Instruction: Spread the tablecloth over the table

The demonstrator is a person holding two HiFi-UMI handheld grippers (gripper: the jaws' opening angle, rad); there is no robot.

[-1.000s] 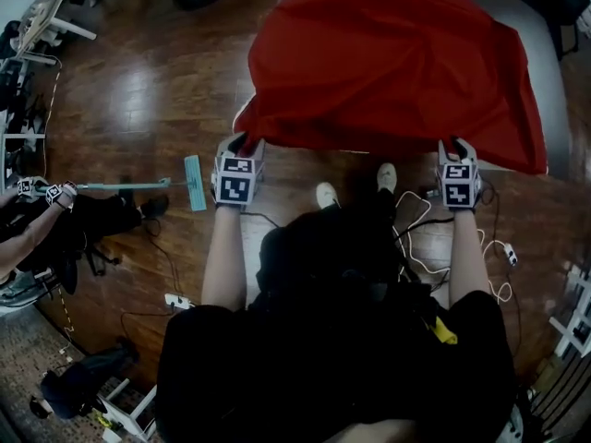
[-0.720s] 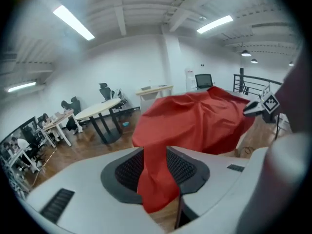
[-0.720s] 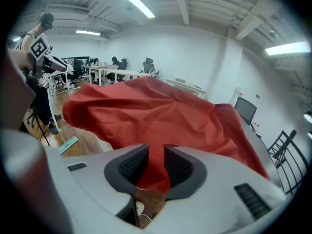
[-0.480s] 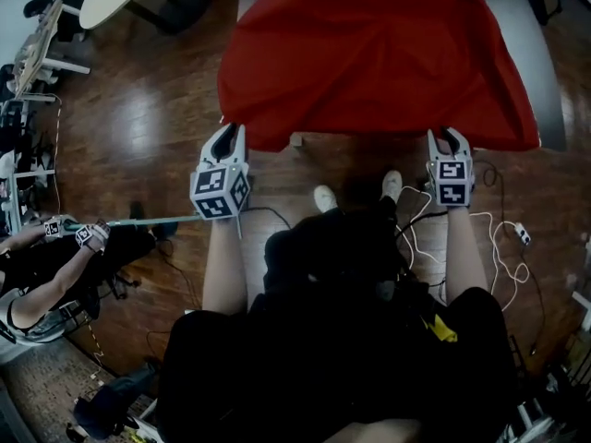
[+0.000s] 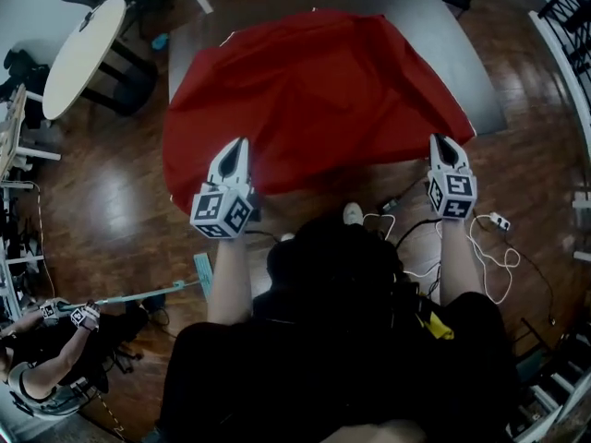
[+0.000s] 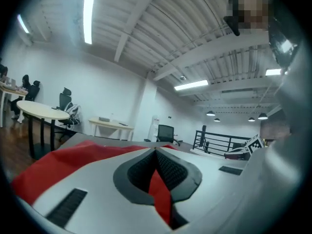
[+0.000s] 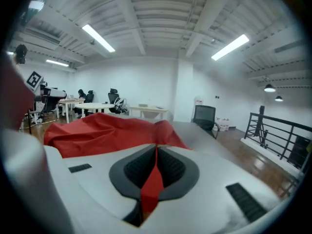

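**Gripping the near hem, cloth lying ahead of both tools**

At the left, the left gripper (image 5: 238, 146) had just been closing and pinched a fold of the red tablecloth (image 5: 314, 90). The cloth lay ahead of its tips, bunched over the table (image 5: 443, 26). The held hem ran crosswise to the right gripper (image 5: 441, 142), which had likewise just closed on red fabric. Bare tabletop showed beyond and to the right of that tool, so the spread probably had to go that way.

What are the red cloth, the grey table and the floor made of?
Tablecloth: thin matte fabric, it seems; it creases and drapes softly. Table: smooth matte grey top, perhaps laminate or painted board. Floor: dark wood planks, likely varnished, judging by the glossy glare.
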